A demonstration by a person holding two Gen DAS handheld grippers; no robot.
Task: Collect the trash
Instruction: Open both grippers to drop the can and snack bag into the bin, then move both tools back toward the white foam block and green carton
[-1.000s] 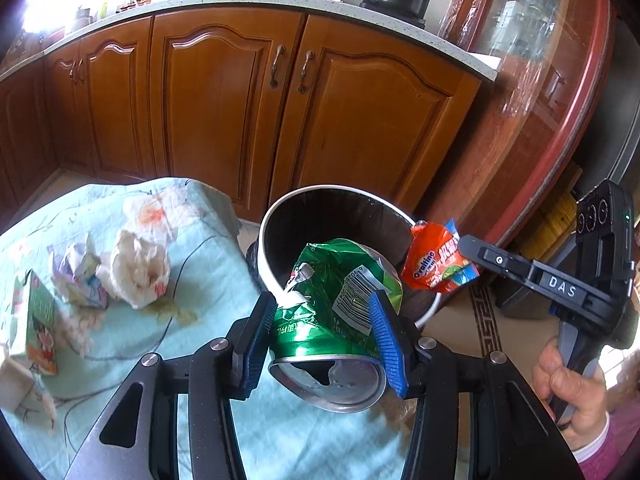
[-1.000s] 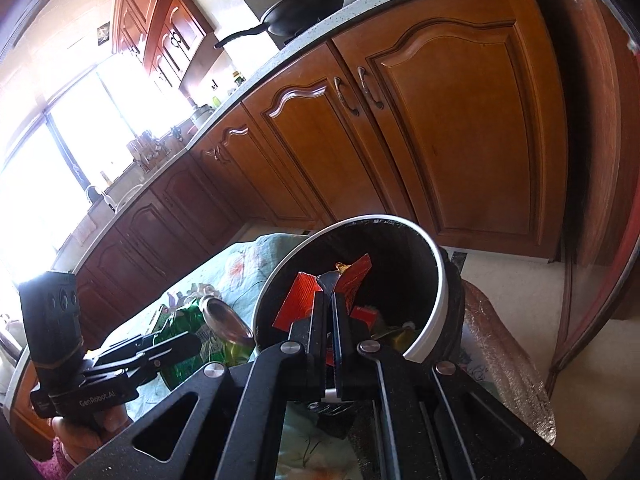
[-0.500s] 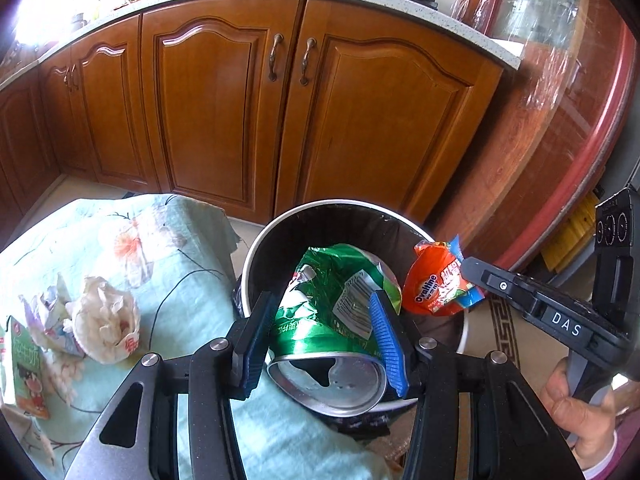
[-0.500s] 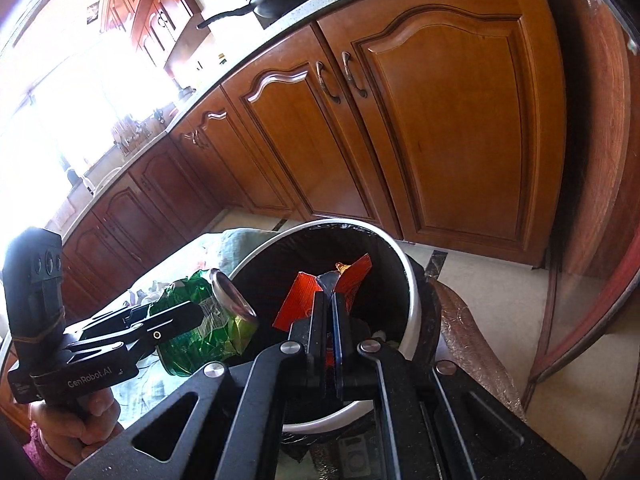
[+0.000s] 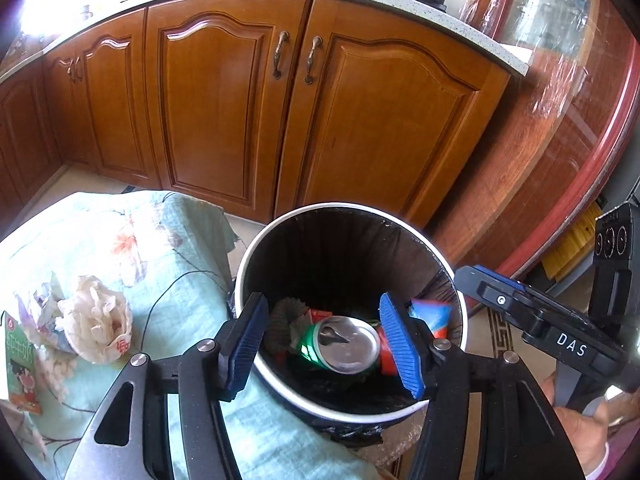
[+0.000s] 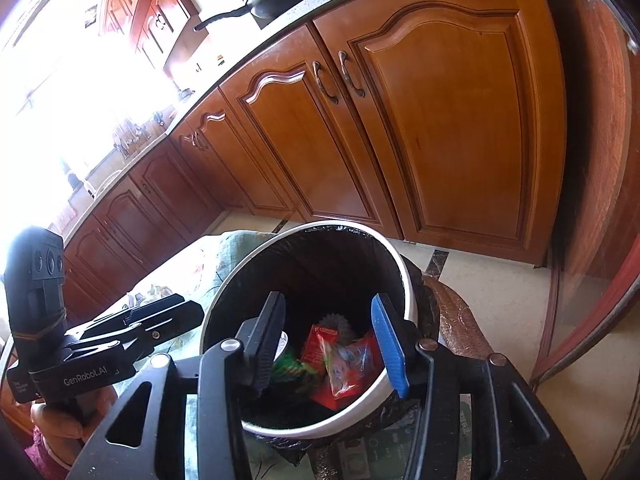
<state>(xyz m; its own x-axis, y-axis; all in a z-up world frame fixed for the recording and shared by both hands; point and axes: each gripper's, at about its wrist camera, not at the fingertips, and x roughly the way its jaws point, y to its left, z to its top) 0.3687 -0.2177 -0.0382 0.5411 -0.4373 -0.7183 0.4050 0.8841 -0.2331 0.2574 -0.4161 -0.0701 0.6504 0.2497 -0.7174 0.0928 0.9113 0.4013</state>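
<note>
Both tools hang over the trash bin [image 5: 456, 292], angled down into its mouth so that whatever is let go falls inside: the left gripper [image 5: 334, 340] has its jaws opening with nothing between the pads, and the green can [image 5: 340, 346] lies in the bin below. The right gripper [image 6: 330, 344] is likewise opening and empty, the red wrapper [image 6: 340, 364] lying on the pile beneath it. Crumpled paper [image 5: 96, 318] and a carton [image 5: 18, 364] wait on the cloth-covered table [image 5: 160, 240] at the bin's nine o'clock, probably next.
</note>
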